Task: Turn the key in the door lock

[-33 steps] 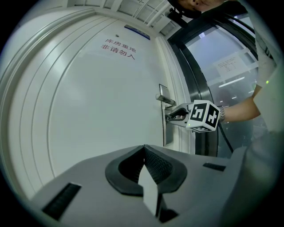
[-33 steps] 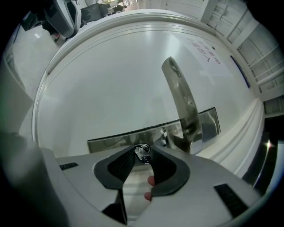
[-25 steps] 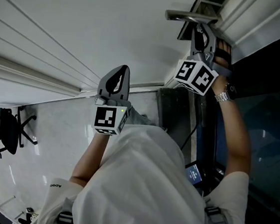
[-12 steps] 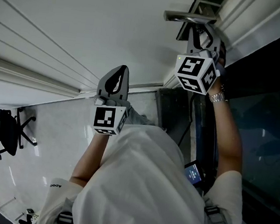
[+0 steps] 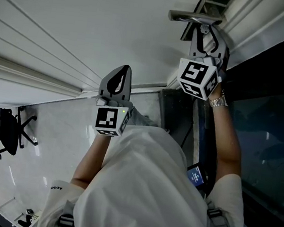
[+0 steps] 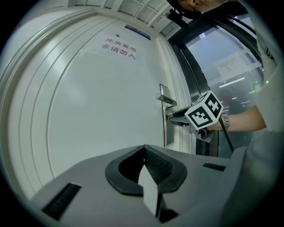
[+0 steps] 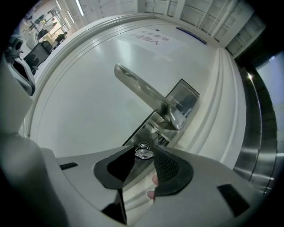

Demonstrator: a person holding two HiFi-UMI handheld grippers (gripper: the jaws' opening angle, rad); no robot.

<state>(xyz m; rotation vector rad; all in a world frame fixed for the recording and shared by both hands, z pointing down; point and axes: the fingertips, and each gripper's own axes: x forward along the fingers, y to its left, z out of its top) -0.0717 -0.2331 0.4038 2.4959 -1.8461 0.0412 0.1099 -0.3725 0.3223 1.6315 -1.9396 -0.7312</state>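
Gripping the key (image 7: 143, 152) by its bow, the right gripper (image 5: 208, 35) has its jaws part-way closed. Both tips press on the flat metal head, and nothing else is between them. You hold it level and square to the door (image 5: 91, 23) so that the jaw line runs along the key's own axis. A roll of the wrist then becomes pure rotation in the cylinder rather than a bending load.

In the right gripper view the key sits in the lock plate (image 7: 179, 101), at about 7 o'clock from the hub of the lever handle (image 7: 140, 88). The lever's arm runs off toward 10 o'clock, and the jaws come in beneath it, so it does not foul them. The marker cube (image 5: 197, 78) sits tilted in the head view, which suggests the turn is under way and not yet complete.

The left gripper (image 6: 143, 148) is closed tip to tip on nothing. In the head view it hangs at 8 o'clock from the right one, well apart from the lock and short of the door — parked, in all likelihood, to keep it out of the working arm's path.
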